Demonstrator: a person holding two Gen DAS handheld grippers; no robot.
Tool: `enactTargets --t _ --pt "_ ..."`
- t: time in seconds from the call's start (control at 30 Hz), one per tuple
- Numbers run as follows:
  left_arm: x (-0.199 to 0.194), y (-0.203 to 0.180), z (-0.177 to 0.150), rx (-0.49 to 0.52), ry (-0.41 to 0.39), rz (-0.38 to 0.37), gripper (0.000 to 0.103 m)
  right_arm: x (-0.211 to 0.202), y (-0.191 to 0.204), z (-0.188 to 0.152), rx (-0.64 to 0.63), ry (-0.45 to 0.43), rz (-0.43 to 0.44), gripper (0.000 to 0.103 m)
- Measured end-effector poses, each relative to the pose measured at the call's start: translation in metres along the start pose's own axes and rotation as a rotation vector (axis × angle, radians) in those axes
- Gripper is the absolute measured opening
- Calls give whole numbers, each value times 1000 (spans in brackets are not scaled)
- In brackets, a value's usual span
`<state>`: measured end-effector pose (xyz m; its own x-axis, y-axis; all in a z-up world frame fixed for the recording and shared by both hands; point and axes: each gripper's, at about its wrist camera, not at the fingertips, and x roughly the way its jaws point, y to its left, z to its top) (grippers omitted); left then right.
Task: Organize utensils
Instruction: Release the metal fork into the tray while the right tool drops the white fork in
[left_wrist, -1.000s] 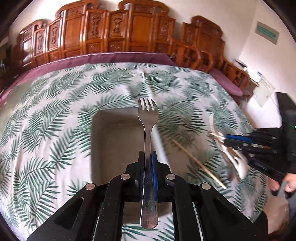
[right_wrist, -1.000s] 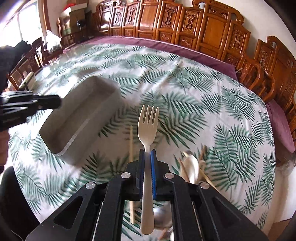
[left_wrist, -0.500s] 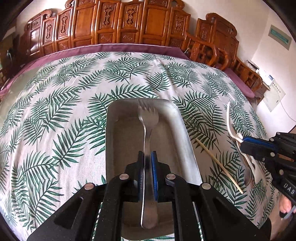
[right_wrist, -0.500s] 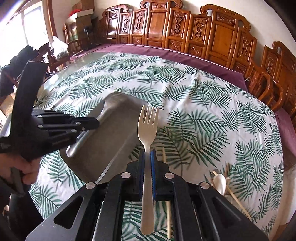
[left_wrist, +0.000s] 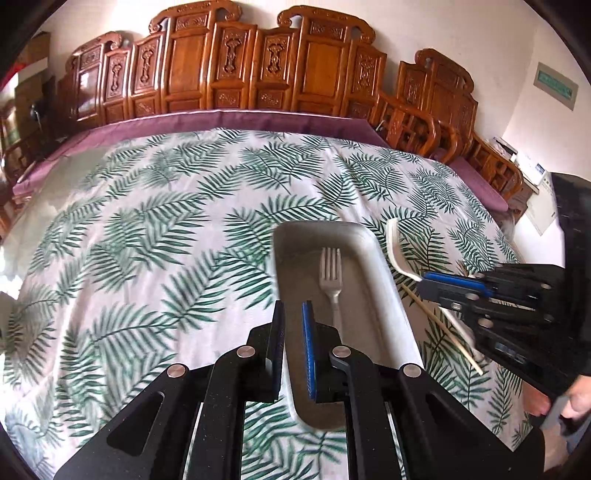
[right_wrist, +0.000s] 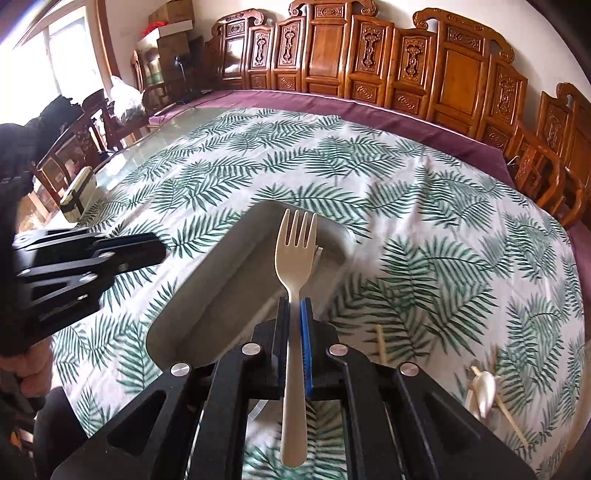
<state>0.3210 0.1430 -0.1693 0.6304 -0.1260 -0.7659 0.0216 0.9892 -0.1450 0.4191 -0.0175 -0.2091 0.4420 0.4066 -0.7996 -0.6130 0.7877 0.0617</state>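
Note:
A metal fork (left_wrist: 331, 275) lies in the grey rectangular tray (left_wrist: 384, 295) on the palm-leaf tablecloth. My left gripper (left_wrist: 293, 339) is open and empty, over the tray's near left rim. My right gripper (right_wrist: 294, 325) is shut on a cream plastic fork (right_wrist: 295, 258), tines forward, above the tray (right_wrist: 221, 295). In the left wrist view the right gripper (left_wrist: 461, 291) sits just right of the tray with the cream fork (left_wrist: 397, 251). In the right wrist view the left gripper (right_wrist: 122, 251) is left of the tray.
A wooden chopstick (left_wrist: 443, 328) lies right of the tray. More chopsticks (right_wrist: 380, 343) and a white spoon (right_wrist: 484, 391) lie at the right. A small box (right_wrist: 77, 195) stands at the far left table edge. Carved wooden chairs (right_wrist: 369, 55) ring the table.
My left gripper opened and let go of the metal fork, which now lies in the tray, and drew back to the left. My right gripper moved over the tray with the cream fork.

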Motion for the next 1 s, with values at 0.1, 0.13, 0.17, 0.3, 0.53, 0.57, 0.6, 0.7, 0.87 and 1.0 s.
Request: enactTargets --t 0.1,0.13,0.17,0.3,0.53,0.57,0.6,0.7,0.87,1.0 --pt "-14 9 -3 11 -18 18 14 14 10 4 11 11 -1 8" --pt "-17 12 -3 13 -26 23 17 20 13 6 16 17 -5 8" --pt "-20 15 -4 13 -34 31 18 25 15 7 18 22 -11 8" --pt "-31 27 -5 12 -52 51 19 40 20 9 29 41 -24 8" --pt "-46 36 -10 -2 -81 49 35 57 27 17 43 49 -49 8" --pt "-47 37 -11 -1 -85 50 38 58 29 17 41 52 -45 8" --pt "-49 38 -12 1 -91 52 45 58 30 17 39 53 -41 8" --pt "-51 39 -13 2 -98 59 58 57 34 17 22 51 -23 21" --pt "-53 36 -14 6 -100 53 60 47 34 15 19 31 1 34" --pt "-57 29 -16 19 -105 44 61 28 33 9 -4 7 4 34"
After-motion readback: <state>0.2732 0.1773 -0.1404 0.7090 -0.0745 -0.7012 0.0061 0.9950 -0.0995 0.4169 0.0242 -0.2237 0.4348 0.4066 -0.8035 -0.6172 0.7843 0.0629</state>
